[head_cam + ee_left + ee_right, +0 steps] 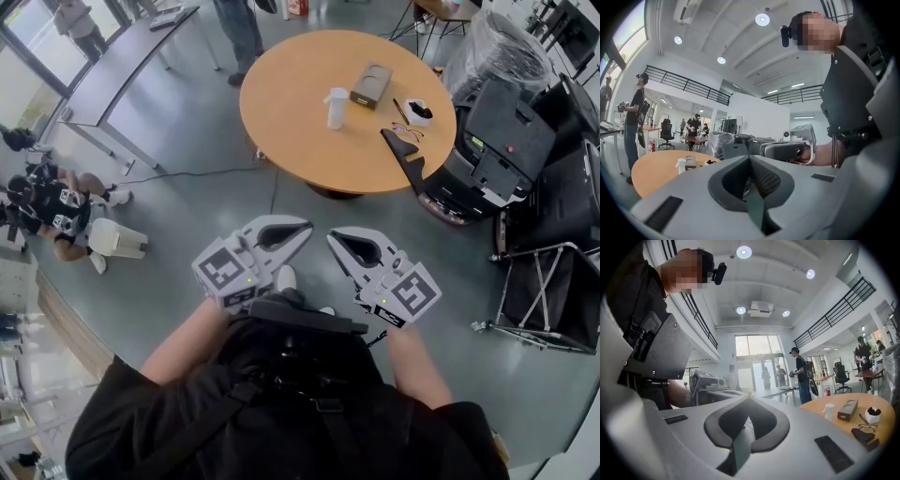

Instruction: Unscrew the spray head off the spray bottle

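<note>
Both claws are held level in front of the person's body, well short of the worktop. The left claw [302, 228] and the right claw [335, 237] are each pressed together with nothing between the pads, as is confirmed in the two gripper views. Grey floor [187, 169] is seen between them and the round wooden worktop [300, 141]. The spray bottle [336, 108] stands upright near the middle of that worktop, well apart from both claws. A flat box [371, 85] lies just beside it, and a small cup [418, 112] and a dark object [405, 157] are seen nearer the right edge. The task is judged not yet begun. The bottle appears small, white and plastic, so it is expected to be light, smooth and easily tipped, with a wall that may give under pressure. The body is best pinched low by one claw, while the collar under the spray head is taken by the other and turned.
</note>
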Tool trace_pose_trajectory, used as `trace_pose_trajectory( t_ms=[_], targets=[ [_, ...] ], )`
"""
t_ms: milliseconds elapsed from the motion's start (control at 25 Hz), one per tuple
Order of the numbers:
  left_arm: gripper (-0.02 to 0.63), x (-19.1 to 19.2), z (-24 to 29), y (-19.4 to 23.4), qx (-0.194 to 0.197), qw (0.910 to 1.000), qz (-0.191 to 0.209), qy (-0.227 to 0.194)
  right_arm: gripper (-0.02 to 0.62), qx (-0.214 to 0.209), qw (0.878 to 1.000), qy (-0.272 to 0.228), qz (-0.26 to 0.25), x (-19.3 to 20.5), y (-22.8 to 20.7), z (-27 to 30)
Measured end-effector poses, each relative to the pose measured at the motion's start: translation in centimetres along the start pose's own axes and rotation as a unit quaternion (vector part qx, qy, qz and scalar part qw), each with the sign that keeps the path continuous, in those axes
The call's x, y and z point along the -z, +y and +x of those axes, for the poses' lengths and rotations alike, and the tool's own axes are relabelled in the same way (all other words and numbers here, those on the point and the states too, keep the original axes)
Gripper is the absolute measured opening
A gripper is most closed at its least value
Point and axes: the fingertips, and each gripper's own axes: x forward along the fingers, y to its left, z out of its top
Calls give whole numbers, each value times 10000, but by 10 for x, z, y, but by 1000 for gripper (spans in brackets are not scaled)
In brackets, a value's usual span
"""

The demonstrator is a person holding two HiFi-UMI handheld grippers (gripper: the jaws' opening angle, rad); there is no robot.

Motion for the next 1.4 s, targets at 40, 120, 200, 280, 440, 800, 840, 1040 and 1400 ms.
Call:
trace_pose_trajectory(
  t_ms=[40,120,200,280,440,800,840,1040,1400],
  targets=[
    [5,0,1,6,6,10000,7,46,9,8,10000,8,9,0,-4,6],
    [5,1,2,21,-7,9999,39,162,9,42,10000,37,10,0,-13,18],
    [5,0,1,40,-23,9998,-1,188,9,84,9999,72,-2,-2,-22,33],
    [5,0,1,60,50,9999,-50,100,9,139,9998,104,-21,-3,-33,48],
    [5,-6,6,95,210,9997,-83,29,9,302,9994,140,-7,-5,-57,74],
    [5,-19,14,169,393,9991,-30,-156,9,485,9984,298,50,-1,-104,133],
    [5,-20,12,179,415,9989,-34,-198,9,499,9982,315,49,-1,-108,141],
    [5,-18,3,223,435,9990,-93,6,8,584,9974,430,-7,7,-126,179],
    [5,-10,-13,277,724,9974,-42,-39,9,830,9953,503,2,18,-154,233]
  ],
)
